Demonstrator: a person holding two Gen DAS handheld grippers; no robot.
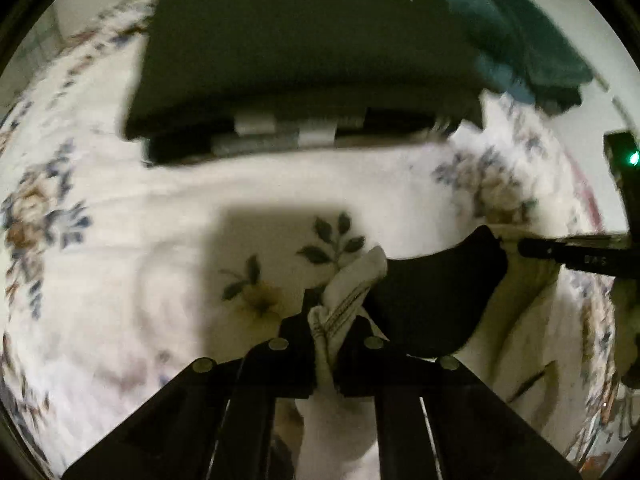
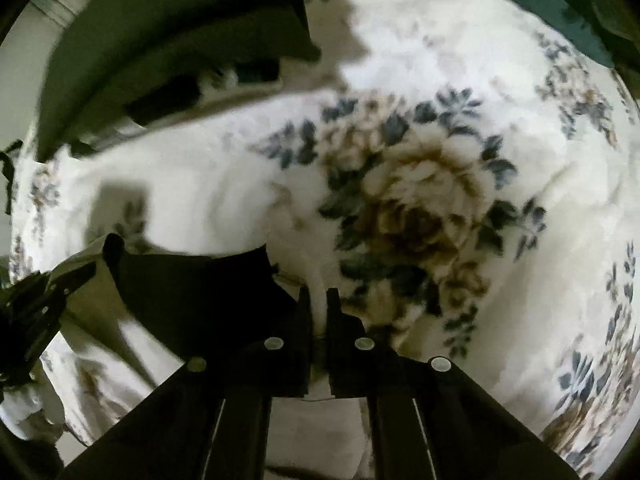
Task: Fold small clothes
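Observation:
A small white garment with a black neck opening (image 1: 436, 300) hangs stretched between my two grippers above a floral bedspread. My left gripper (image 1: 328, 320) is shut on a bunched white corner of the garment (image 1: 352, 280) with striped trim. The right gripper's finger (image 1: 576, 254) shows at the right edge, holding the other side. In the right wrist view my right gripper (image 2: 318, 300) is shut on a thin white edge of the garment (image 2: 318, 280); its black opening (image 2: 192, 296) spreads left toward the left gripper (image 2: 52, 288).
A stack of dark folded clothes (image 1: 304, 52) with striped pieces under it lies on the bedspread (image 1: 120, 220) beyond the grippers, also in the right wrist view (image 2: 168, 40). A teal cloth (image 1: 520, 32) lies at the far right.

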